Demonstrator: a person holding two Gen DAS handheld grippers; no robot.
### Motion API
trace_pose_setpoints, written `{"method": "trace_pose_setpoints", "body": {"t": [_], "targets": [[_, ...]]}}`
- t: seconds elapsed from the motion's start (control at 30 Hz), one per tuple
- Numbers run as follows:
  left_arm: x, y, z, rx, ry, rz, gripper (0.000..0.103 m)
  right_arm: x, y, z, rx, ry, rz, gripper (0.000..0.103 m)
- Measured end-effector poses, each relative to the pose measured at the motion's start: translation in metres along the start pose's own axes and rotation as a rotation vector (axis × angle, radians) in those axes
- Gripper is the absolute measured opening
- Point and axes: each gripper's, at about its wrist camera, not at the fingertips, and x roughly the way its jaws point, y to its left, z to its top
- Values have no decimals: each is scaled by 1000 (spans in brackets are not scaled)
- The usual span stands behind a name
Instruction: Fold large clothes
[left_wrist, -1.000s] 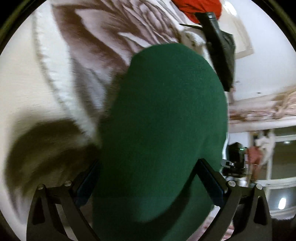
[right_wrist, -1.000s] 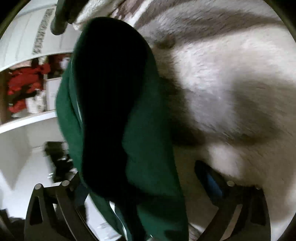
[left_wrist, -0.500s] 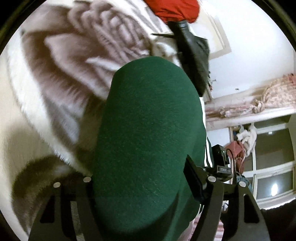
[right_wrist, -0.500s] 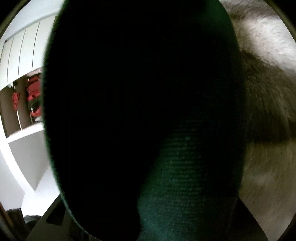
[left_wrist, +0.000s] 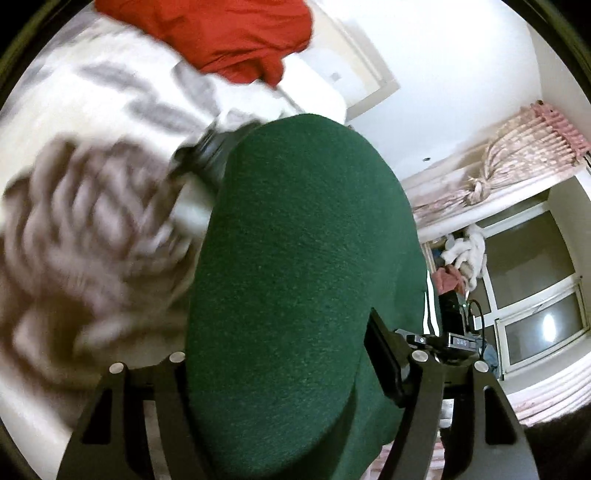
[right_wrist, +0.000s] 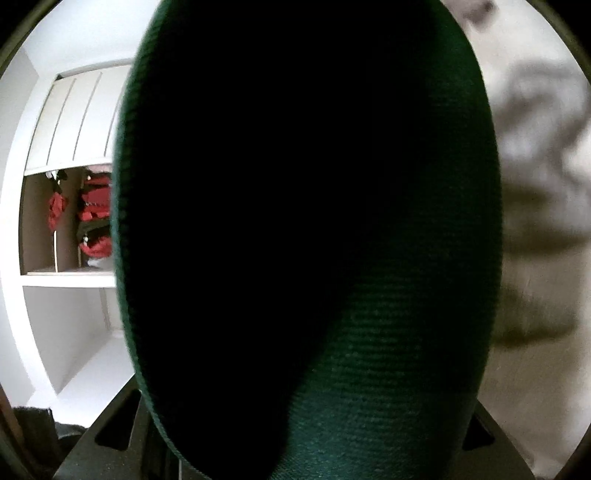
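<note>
A: Where's the green garment (left_wrist: 295, 280)?

B: Lifted above the patterned blanket (left_wrist: 92, 229), bunched between the left gripper (left_wrist: 280, 373)'s jaws. The right gripper (right_wrist: 314, 424) is smothered; its grip, I can't tell.

A: Advice?

B: Probably raise both evenly, keeping the held edge taut.
</note>
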Motion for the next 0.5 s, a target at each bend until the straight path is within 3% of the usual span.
{"method": "trace_pose_setpoints", "body": {"t": [0.17, 0.3, 0.43, 0.5], "targets": [[40, -6, 97, 52, 1, -29, 67, -36, 35, 91, -26, -86, -34, 36], [86, 20, 162, 51, 24, -13, 67, -41, 38, 177, -20, -111, -80, 36], [146, 78, 187, 0, 99, 68, 67, -22, 5, 251, 41, -84, -122, 36], [169, 112, 189, -24, 131, 96, 69, -1, -20, 280, 64, -64, -186, 37]]}}
